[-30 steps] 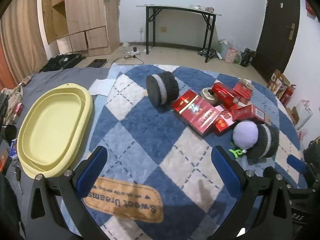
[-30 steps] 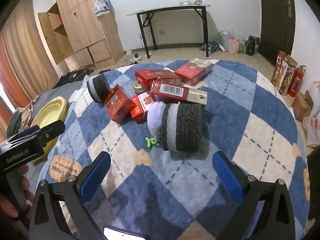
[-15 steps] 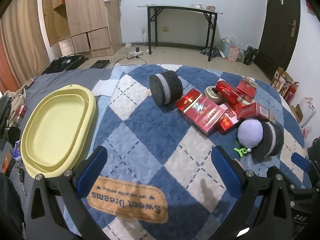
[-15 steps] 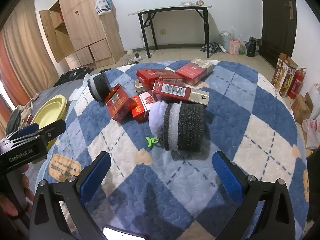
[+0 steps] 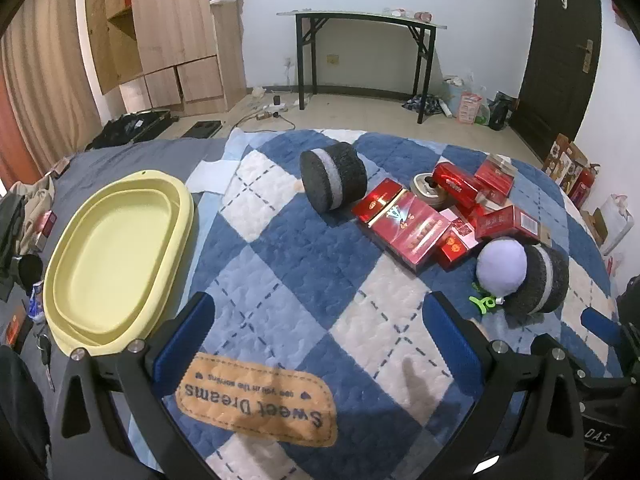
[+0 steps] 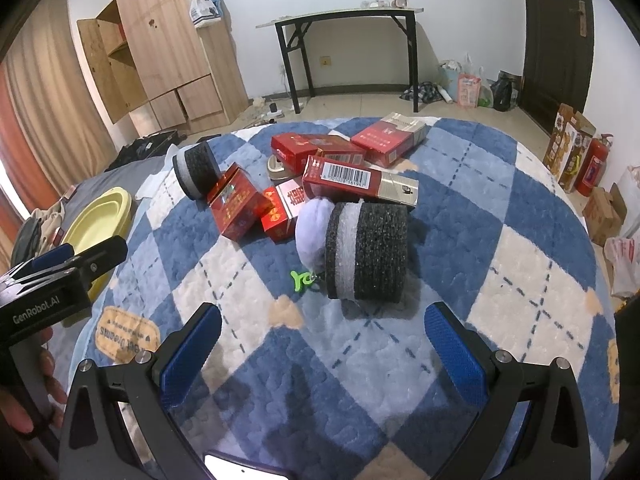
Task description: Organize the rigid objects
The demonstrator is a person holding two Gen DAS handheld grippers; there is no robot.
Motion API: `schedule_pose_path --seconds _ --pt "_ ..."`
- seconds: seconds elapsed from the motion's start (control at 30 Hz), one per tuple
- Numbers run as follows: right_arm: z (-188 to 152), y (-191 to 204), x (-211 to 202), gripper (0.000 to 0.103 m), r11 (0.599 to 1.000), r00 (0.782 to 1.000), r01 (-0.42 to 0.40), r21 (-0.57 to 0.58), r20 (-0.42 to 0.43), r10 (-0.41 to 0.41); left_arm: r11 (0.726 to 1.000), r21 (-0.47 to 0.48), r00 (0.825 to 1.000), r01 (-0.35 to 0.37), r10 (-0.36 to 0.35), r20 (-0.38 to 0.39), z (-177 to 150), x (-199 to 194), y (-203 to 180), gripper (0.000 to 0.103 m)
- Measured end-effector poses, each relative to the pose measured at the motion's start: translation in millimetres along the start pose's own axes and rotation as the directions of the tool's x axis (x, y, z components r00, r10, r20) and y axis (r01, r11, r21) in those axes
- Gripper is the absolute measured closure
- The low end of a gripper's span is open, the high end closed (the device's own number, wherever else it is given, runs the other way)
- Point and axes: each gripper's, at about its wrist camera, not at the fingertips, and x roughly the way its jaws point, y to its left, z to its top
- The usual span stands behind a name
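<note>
- Quilt (image 5: 280, 248): blue-and-white checked, with a "Sweet Dreams" patch (image 5: 256, 396) close under the left gripper. We see every task item resting on it.
- Yellow basin (image 5: 116, 248): empty, at the quilt's left edge, well apart from the pile. We judge it the likely destination.
- Foam rolls: one dark roll (image 5: 334, 180) lies alone toward the far side; a second (image 6: 366, 252) lies nearest the right gripper, touching a lilac plush ball (image 6: 314, 232) with a green clip (image 6: 302, 280) beside it.
- Red boxes (image 5: 408, 224): a loose heap between the two rolls, some overlapping, with a tape roll (image 5: 430, 196) tucked among them.
- Left gripper (image 5: 324, 340): jaws spread wide, nothing between them, hanging above the patch.
- Right gripper (image 6: 322, 350): jaws likewise spread wide and empty, pointed at the near foam roll.
- Change over the last second: in the left view the whole scene has slid slightly down and left, and the far table and door show more, so the left gripper has lifted or tilted a little. The right view has barely shifted. No object has moved and neither gripper has closed.
- Meaning for the task: we judge sorting not yet begun, with nothing in the basin. The near foam roll looks like the right gripper's easiest first grasp, though the plush against it could be dragged along.
</note>
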Motion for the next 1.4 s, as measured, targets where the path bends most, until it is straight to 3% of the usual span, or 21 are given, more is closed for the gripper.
schedule_pose_path --seconds 0.33,1.4 --pt "-0.3 -1.3 0.8 0.000 1.000 1.000 -0.006 0.006 -0.004 0.006 1.000 0.010 1.000 -0.024 0.024 0.002 -0.9 0.8 1.3 0.000" --pt "1.1 -4.6 10.2 0.000 1.000 0.999 -0.007 0.014 -0.032 0.008 1.000 -0.009 1.000 -0.009 0.009 -0.026 -7.8 5.3 1.4 0.000"
